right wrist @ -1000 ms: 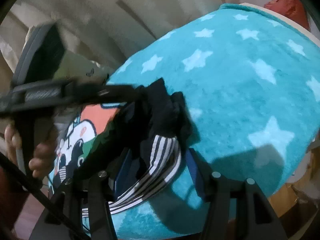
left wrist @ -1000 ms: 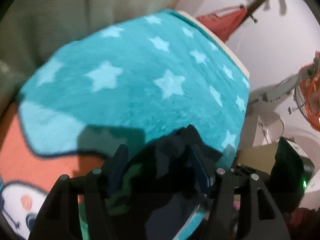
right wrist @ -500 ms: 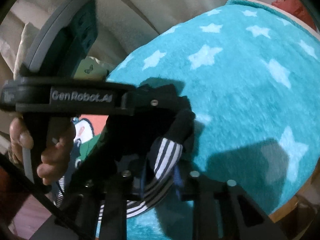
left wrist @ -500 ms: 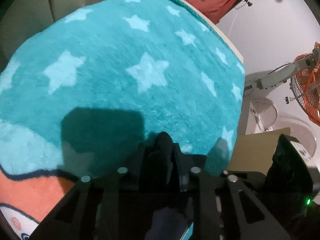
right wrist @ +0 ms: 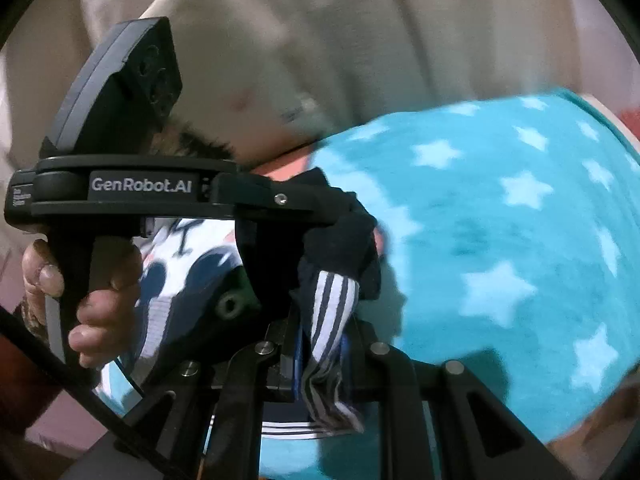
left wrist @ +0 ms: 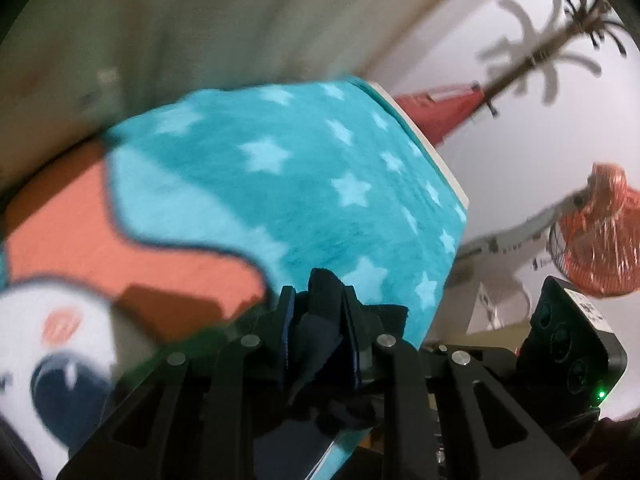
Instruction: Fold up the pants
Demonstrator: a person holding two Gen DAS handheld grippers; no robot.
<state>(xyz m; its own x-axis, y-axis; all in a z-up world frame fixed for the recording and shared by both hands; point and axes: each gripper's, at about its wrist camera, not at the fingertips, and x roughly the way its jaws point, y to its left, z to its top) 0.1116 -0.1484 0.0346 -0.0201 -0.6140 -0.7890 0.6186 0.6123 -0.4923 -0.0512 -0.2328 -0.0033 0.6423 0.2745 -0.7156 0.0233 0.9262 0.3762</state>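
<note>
The pants are dark navy with white side stripes. My left gripper (left wrist: 320, 300) is shut on a bunched dark fold of the pants (left wrist: 320, 336), held above the teal star blanket (left wrist: 304, 184). My right gripper (right wrist: 320, 320) is shut on the striped edge of the pants (right wrist: 332, 312). The left gripper (right wrist: 320, 212) shows in the right wrist view, close to the left of mine, pinching the same dark cloth. Most of the pants hang below both grippers, out of sight.
The teal blanket with pale stars and a cartoon print (left wrist: 60, 340) covers the bed. A beige curtain (right wrist: 360, 40) hangs behind. To the right stand a red cloth on a rack (left wrist: 440, 112), an orange fan (left wrist: 592, 240) and a white wall.
Both grippers went from open around the cloth to shut on it. They have since lifted and pulled back, so more of the curtain and the cartoon print shows.
</note>
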